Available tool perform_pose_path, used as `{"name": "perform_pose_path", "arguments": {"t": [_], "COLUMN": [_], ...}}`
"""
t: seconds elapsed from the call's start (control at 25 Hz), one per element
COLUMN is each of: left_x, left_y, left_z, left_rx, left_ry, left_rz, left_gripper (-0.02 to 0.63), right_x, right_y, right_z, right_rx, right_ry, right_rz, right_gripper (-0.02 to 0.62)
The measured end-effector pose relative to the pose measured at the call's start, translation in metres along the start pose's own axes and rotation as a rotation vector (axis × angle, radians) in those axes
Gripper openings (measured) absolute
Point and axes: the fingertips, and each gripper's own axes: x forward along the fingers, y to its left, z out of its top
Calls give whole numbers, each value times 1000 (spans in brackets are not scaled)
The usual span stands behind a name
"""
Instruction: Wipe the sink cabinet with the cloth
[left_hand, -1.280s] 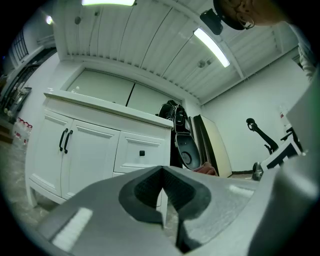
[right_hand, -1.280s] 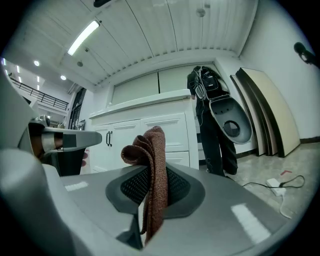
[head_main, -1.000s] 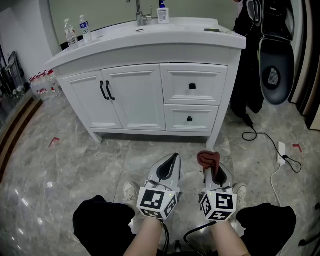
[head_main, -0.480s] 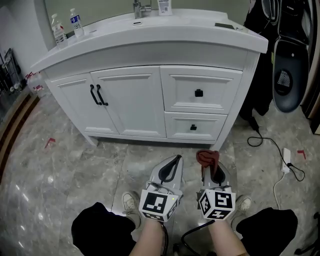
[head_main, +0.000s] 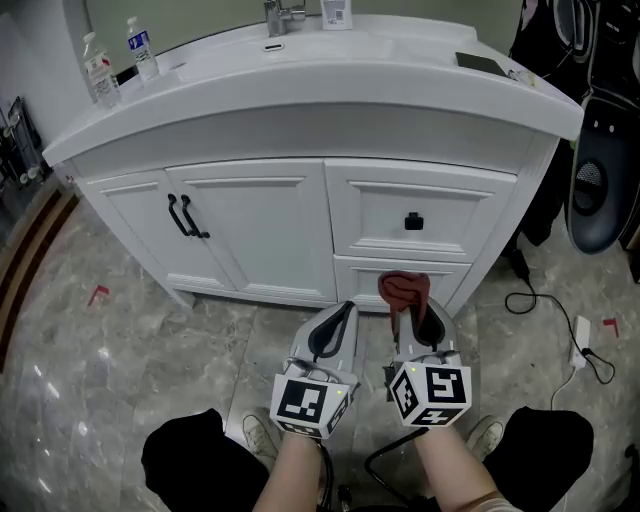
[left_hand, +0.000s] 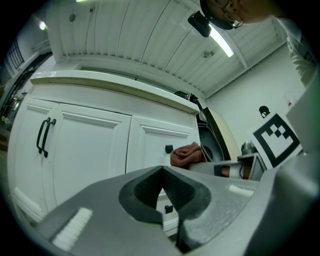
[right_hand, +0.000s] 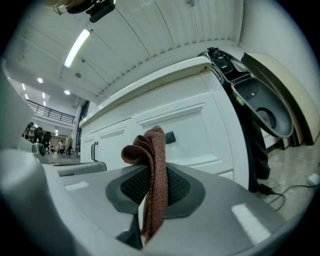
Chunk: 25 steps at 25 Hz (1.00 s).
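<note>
Head view first, and we're looking down at the white sink cabinet (head_main: 262, 222) with both tools held low in front of its right half. Our right gripper (head_main: 410, 316) has its jaws clamped on the cloth (head_main: 403, 288), a rust-brown bundle bunched above the tips. It sits right in front of the lower drawer (head_main: 400, 272), though we can't tell whether it touches the panel. Right gripper view confirms the bite: the fabric runs down between the two dark pads and a folded lump stands up over them, with the drawer knob (right_hand: 170, 136) just behind.

Over to our left gripper (head_main: 342, 314), just beside the right one. Its jaws are pressed together with nothing in them, pointing at the seam between the right door and the drawers.

Up on the countertop, two water bottles (head_main: 98, 70) stand at the back left corner, the faucet (head_main: 276, 16) is at the back edge, and a flat dark object (head_main: 481, 63) lies near the right edge. Black handles (head_main: 183, 215) sit where the two doors meet.
</note>
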Motion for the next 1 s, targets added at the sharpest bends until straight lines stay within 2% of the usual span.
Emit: {"name": "perform_pose_path", "arguments": {"t": [0.12, 0.36, 0.44, 0.72, 1.0], "left_x": [12, 30, 35, 40, 33], "left_y": [18, 51, 56, 67, 58], "left_z": [3, 5, 5, 2, -9], "left_rx": [8, -89, -93, -88, -105], "left_ry": [-7, -52, -46, -30, -12], "left_rz": [8, 28, 19, 12, 3], "left_gripper": [0, 0, 0, 0, 0], "right_x": [29, 78, 90, 123, 121], "right_y": [15, 44, 54, 75, 63], "right_z": [29, 83, 94, 104, 106], "right_rx": [-13, -35, -35, -30, -96], "right_ry": [-54, -158, -178, -176, -169], "right_rz": [53, 130, 151, 197, 192], "right_gripper": [81, 81, 81, 81, 84]}}
